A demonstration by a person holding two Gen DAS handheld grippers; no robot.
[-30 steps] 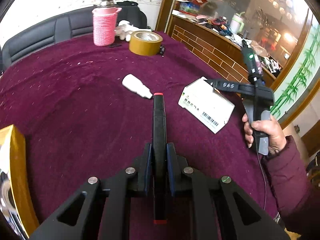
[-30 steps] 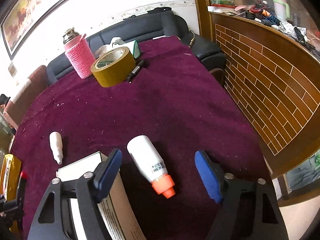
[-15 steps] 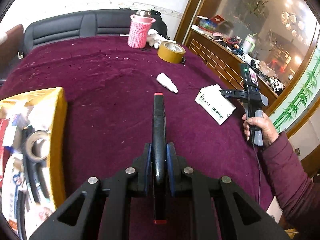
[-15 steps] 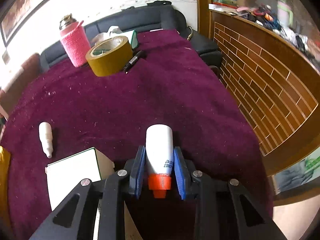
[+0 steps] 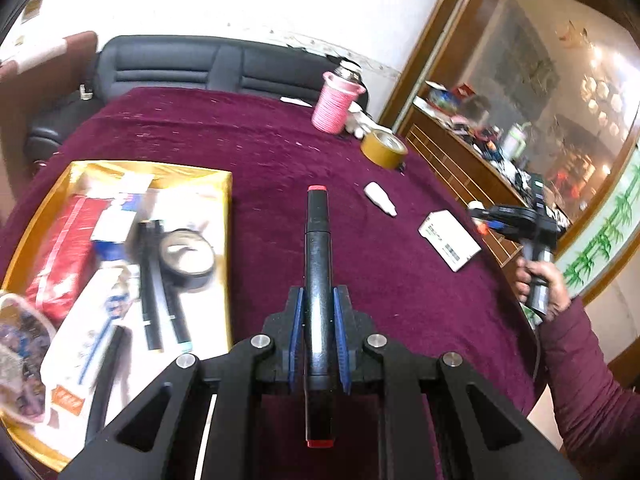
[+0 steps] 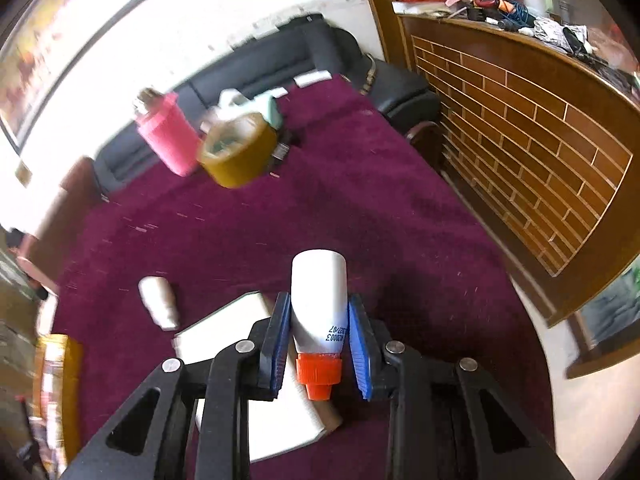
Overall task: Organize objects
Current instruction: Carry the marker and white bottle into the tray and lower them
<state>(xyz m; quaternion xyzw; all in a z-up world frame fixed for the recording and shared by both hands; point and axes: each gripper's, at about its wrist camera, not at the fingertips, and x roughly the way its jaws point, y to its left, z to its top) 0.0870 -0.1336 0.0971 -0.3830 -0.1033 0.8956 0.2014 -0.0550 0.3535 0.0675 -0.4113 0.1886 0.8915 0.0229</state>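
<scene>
Carrying a black marker [image 5: 318, 264] toward a gold-sided box [image 5: 228, 216], the left gripper [image 5: 318, 340] has its blue pads closed tight on the pen's barrel, red tip pointing up the frame over the maroon tablecloth [image 5: 260, 152]. The box fills the left of the left wrist view and already holds a roll of dark tape [image 5: 186, 254], a red packet [image 5: 60, 248] and other blurred items. Doing this step well, by the look of it, means bringing the marker fully over the box's near wall before the pads part, then lowering it into a bare patch beside the tape so it does not roll out or land across the rim.

Over on the right wrist view, the right gripper [image 6: 318, 338] has just been closing, and a white bottle with an orange cap [image 6: 318, 300] now sits clamped between its pads, cap toward the camera, body tilting up toward the frame's centre. It appears lifted clear of the white carton [image 6: 224, 328] that lies just below and to the left. A steady, level carry should keep the smooth bottle from slipping through the pads.

Left on the cloth are a small white bottle [image 6: 158, 302] at left centre, and a roll of brown tape [image 6: 236, 152] beside a pink-sleeved flask [image 6: 166, 140] in the upper left. In the left wrist view a hand [image 5: 538, 284] grips the right tool at the right edge.
</scene>
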